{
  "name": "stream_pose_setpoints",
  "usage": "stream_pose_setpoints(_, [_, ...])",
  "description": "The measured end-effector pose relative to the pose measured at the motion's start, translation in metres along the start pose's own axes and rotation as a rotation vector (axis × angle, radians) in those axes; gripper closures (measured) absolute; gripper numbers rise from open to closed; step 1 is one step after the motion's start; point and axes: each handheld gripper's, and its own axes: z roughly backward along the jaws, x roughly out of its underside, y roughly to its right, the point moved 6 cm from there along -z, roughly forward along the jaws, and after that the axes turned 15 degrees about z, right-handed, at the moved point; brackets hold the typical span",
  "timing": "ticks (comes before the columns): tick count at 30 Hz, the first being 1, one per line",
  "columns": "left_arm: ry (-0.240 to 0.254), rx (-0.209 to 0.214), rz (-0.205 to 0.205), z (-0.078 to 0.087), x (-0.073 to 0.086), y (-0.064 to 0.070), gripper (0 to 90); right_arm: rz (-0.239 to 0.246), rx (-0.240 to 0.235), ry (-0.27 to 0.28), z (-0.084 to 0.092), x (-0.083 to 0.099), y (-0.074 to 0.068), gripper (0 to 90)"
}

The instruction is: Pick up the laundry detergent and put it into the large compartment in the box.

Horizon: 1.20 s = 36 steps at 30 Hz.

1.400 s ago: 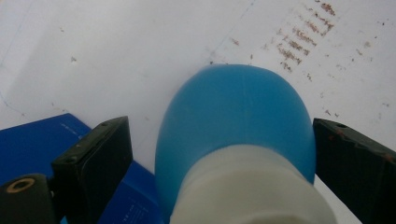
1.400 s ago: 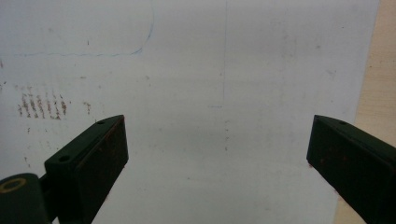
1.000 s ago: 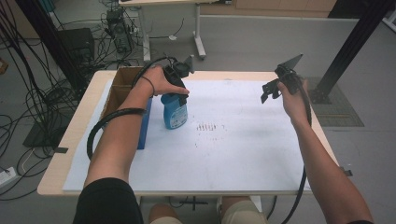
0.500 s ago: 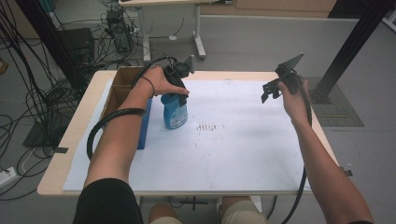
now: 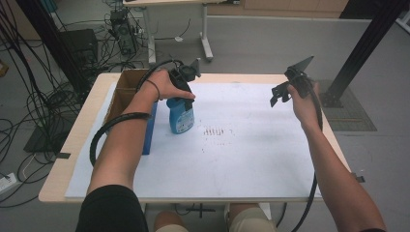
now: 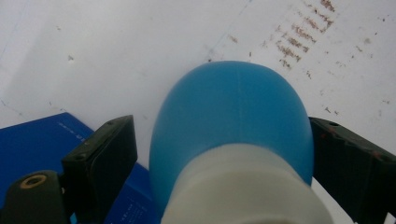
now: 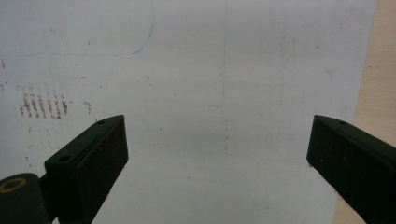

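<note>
The blue plastic bottle with a white neck (image 5: pixel 181 116) stands upright left of centre in the high view, on the white sheet covering the counter (image 5: pixel 251 159), its long axis vertical. The left gripper (image 5: pixel 183 94) comes down over its top; in the left gripper view the bottle (image 6: pixel 231 126) sits between the jaws, which have just been closing, with a gap at the left jaw and the right jaw at its side, so it straddles rather than clamps. A blue box (image 5: pixel 147 133) lies just left. The right gripper (image 5: pixel 283 92), in the upper right, hangs wide open, well apart.
</note>
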Motion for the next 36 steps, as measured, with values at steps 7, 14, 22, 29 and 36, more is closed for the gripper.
stream_pose_setpoints(7, [-0.005, 0.005, -0.005, -0.0009, -0.0007, -0.0001, 21.0, -0.004, 0.0, -0.001, 0.0003, 0.0001, 0.0003, 5.5])
stream_pose_setpoints(14, [-0.007, 0.011, -0.009, -0.0014, -0.0009, -0.0005, 28.1, -0.003, 0.001, -0.001, 0.0, -0.0001, 0.0001, 5.5])
stream_pose_setpoints(22, [-0.016, 0.007, -0.012, -0.0023, -0.0015, -0.0007, 34.2, -0.001, 0.001, -0.005, -0.0005, -0.0004, 0.0007, 5.4])
stream_pose_setpoints(29, [-0.015, 0.004, -0.012, -0.002, -0.0016, -0.0014, 37.0, 0.001, 0.0, -0.008, -0.001, -0.0011, 0.0006, 5.4])
stream_pose_setpoints(36, [-0.021, 0.002, -0.013, -0.0022, -0.0029, -0.0009, 37.3, 0.005, 0.001, -0.009, -0.0017, -0.0018, -0.0008, 5.5])
